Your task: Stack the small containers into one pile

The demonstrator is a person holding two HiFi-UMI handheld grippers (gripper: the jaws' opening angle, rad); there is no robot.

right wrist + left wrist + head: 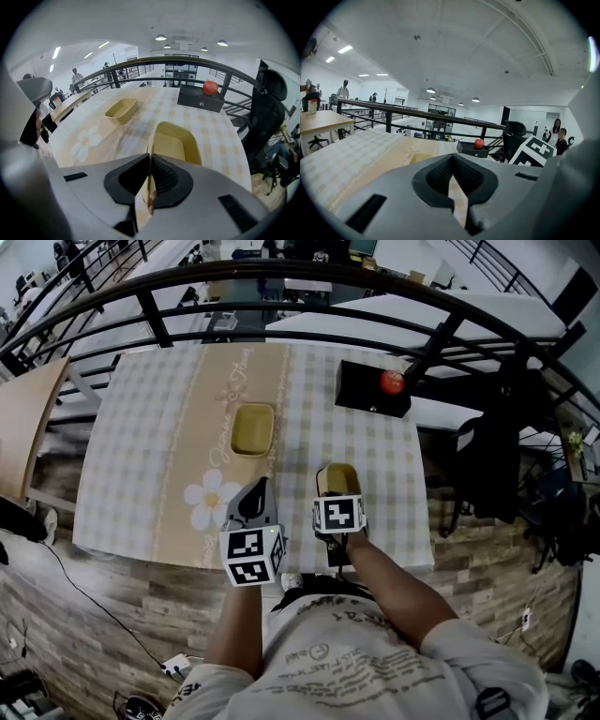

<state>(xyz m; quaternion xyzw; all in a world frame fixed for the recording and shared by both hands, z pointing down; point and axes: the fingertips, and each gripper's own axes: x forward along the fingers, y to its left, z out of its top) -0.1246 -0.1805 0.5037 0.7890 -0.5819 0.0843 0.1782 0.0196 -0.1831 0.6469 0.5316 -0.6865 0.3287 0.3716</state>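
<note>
Two small yellow containers are on the checked tablecloth. One container (251, 429) (121, 110) stands free near the table's middle, and its edge peeks over the left jaws (421, 158). The other container (338, 478) (176, 142) sits nearer the front edge. My right gripper (334, 493) (149, 161) is shut on its left wall, with one jaw inside and one outside. My left gripper (257, 487) (452, 160) hovers just left of it, with its jaws shut and nothing between them.
A black box (372, 390) (200, 99) with a red apple (392, 382) (210, 87) on top stands at the table's far right corner. A dark metal railing (281, 282) runs behind the table. A black office chair (495, 451) is to the right.
</note>
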